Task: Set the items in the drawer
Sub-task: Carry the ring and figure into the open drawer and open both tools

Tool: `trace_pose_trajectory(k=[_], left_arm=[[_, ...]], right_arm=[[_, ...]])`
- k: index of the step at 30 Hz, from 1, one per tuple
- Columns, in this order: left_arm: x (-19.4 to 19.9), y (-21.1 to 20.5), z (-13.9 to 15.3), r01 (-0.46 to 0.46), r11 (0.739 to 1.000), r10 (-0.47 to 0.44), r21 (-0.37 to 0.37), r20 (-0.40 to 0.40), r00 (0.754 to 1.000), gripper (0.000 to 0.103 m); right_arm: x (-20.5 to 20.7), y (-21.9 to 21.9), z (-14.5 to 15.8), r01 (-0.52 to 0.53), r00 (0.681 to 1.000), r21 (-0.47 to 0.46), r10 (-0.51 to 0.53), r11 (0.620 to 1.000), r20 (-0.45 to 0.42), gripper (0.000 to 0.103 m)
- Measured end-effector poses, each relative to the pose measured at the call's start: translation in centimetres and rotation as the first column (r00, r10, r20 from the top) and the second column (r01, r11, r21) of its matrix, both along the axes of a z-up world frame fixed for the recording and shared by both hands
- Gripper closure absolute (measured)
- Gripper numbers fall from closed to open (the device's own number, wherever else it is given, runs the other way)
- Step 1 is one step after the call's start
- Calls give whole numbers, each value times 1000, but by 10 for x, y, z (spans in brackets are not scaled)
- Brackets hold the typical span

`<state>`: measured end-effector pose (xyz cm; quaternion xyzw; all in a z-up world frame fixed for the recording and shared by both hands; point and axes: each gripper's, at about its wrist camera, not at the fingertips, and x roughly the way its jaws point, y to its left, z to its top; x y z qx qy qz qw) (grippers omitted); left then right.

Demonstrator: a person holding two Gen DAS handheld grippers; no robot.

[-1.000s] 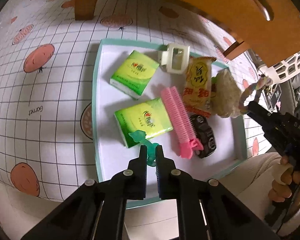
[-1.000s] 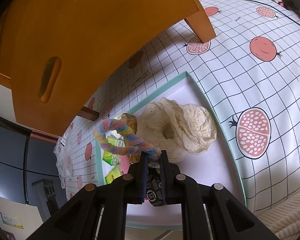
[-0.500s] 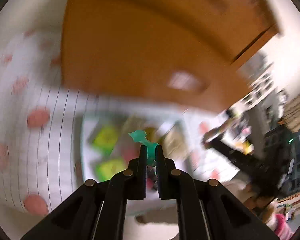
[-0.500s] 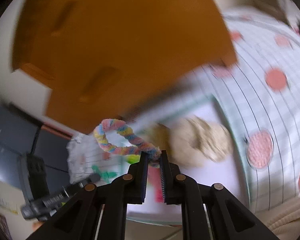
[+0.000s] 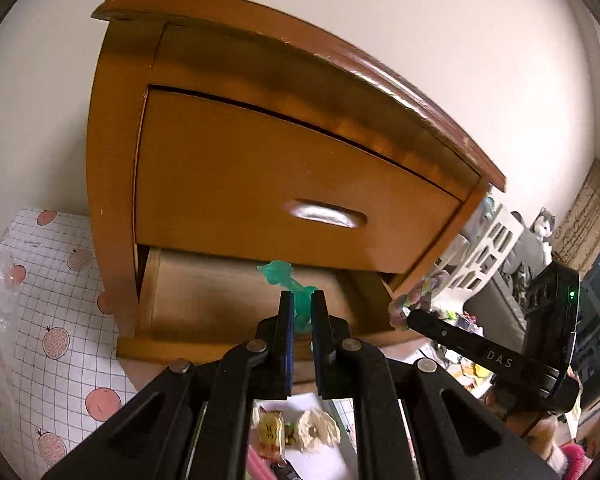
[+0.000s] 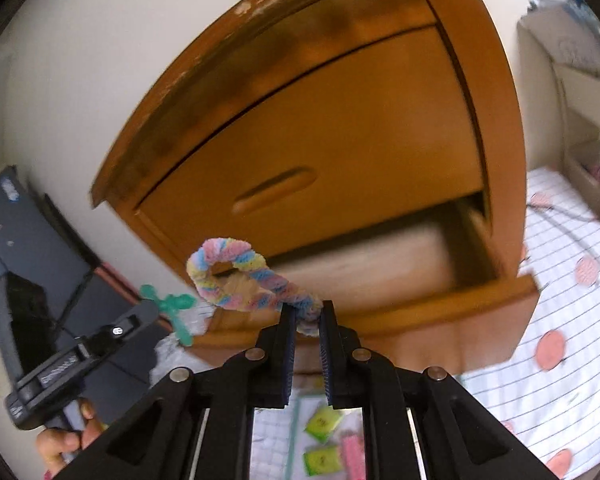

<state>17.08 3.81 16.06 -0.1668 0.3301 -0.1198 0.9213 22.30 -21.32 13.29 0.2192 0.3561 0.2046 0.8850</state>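
The cabinet (image 5: 260,128) stands on the mat (image 5: 52,320) against the wall (image 5: 420,20). Its lower drawer (image 6: 400,280) is pulled out beneath the shut upper drawer (image 5: 284,184). The tray (image 5: 324,404) lies before the cabinet.

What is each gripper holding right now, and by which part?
Left gripper: green toy, by its lower end. Right gripper: pastel hair tie, by one end of its loop.

Green clip (image 5: 290,286), pastel scrunchie (image 6: 240,276) near open drawer (image 5: 228,300).
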Motion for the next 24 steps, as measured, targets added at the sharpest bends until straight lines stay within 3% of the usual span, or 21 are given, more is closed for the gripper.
trace_pose_trajectory(k=[7,12,15,17,21,22,24], left_arm=[[21,-9,-22,-36,999,38,38,-38,999,95],[22,-9,-28,-30,998,33,57,-49,998,94],[21,-9,-28,-40,998,42,52,-42,998,80],[21,-8,-29,-46,998,48,49,-40,998,70],[20,-8,-33,-59,996,62,60,-48,997,56],[20,-7,-34,-63,996,66,63,-49,997,48],[21,-6,-35,-78,995,81,69,-50,995,39]], right_arm=[[32,-3,-13,54,993,-57,-59,997,-100,90],[36,-6,-17,47,993,-81,-55,996,-109,88],[38,-4,-17,49,992,-103,-60,993,-111,80],[35,-4,-15,56,991,-104,-68,993,-115,66],[34,-5,-15,59,991,-120,-73,991,-113,65],[34,-5,-15,59,991,-127,-74,990,-111,64],[33,-4,-14,60,991,-139,-75,989,-108,58]])
